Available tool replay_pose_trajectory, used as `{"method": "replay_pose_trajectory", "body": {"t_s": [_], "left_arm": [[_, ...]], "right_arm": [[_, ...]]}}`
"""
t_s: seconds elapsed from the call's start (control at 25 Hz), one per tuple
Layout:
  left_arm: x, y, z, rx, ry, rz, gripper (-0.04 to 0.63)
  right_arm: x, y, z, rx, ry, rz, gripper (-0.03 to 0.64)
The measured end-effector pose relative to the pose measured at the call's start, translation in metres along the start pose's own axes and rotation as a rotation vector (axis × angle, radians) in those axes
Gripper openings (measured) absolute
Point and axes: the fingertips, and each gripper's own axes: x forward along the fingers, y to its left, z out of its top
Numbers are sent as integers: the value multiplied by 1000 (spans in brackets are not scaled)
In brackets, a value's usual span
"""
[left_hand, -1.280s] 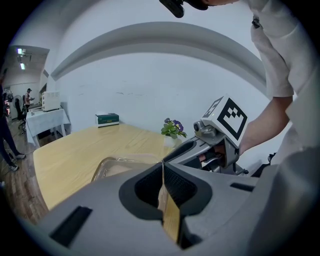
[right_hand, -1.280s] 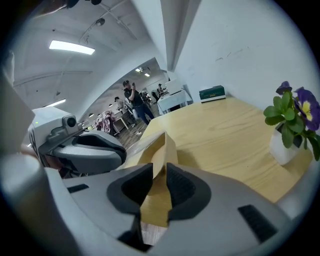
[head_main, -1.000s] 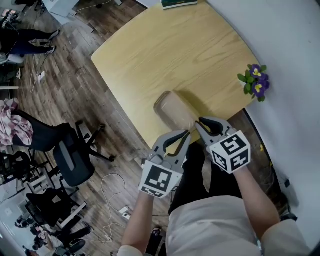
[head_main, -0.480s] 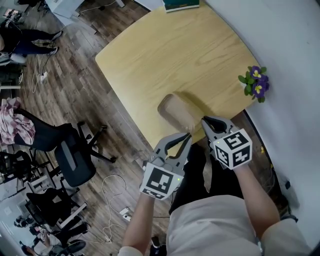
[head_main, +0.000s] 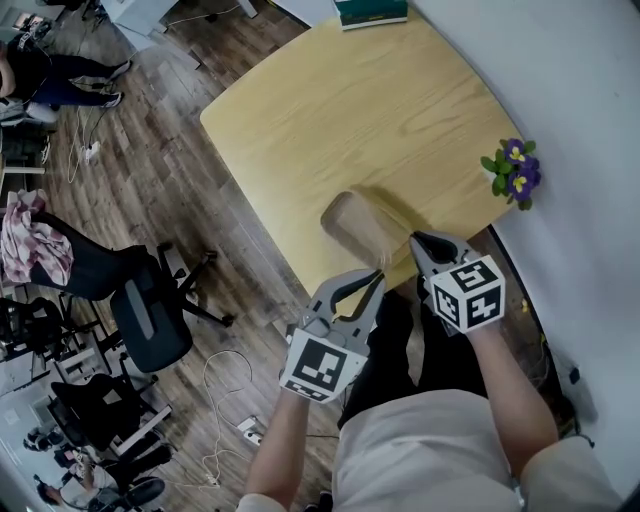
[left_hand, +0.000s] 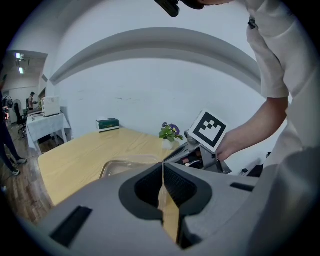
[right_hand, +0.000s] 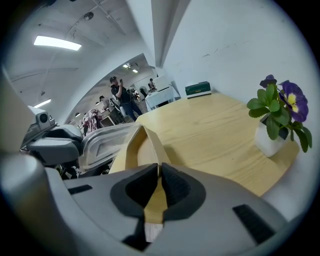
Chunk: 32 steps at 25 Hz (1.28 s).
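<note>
A clear plastic container (head_main: 356, 222) with tan paper on it lies at the near edge of the wooden table (head_main: 340, 100). My left gripper (head_main: 377, 277) is at its near side, shut on a thin tan paper edge (left_hand: 169, 212), with the container (left_hand: 122, 166) just beyond the jaws. My right gripper (head_main: 418, 241) is at the container's right corner, shut on a tan paper strip (right_hand: 156, 197) that opens into a loop (right_hand: 142, 145) ahead of its jaws. In the right gripper view the container (right_hand: 100, 142) and the left gripper (right_hand: 52, 142) are to the left.
A potted purple flower (head_main: 515, 170) stands at the table's right edge by the white wall. A green box (head_main: 370, 12) lies at the far edge. An office chair (head_main: 140, 310), cables and people are on the wood floor to the left.
The right gripper has shifted lower and a little away from the left one, and the tan paper loop ahead of its jaws has spread wider. Both grippers have stayed shut.
</note>
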Motion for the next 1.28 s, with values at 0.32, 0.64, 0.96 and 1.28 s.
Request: {"method": "replay_pose_trajectory", "body": {"t_s": [0.32,0.64,0.96,1.28], "left_arm": [[-13,4,4,13,-17,15,12],[-26,10,10,17,-36,28,12],[-39,11,13,20,-49,40,12],[-53,12,17,31,-62,52,12]], "right_arm": [[5,-3,-1,1,11,-32,25],[9,-8,0,-15,28,-62,25],[10,-9,2,-54,56,-87,23],[7,-19,7,-87,93,-122,23]]}}
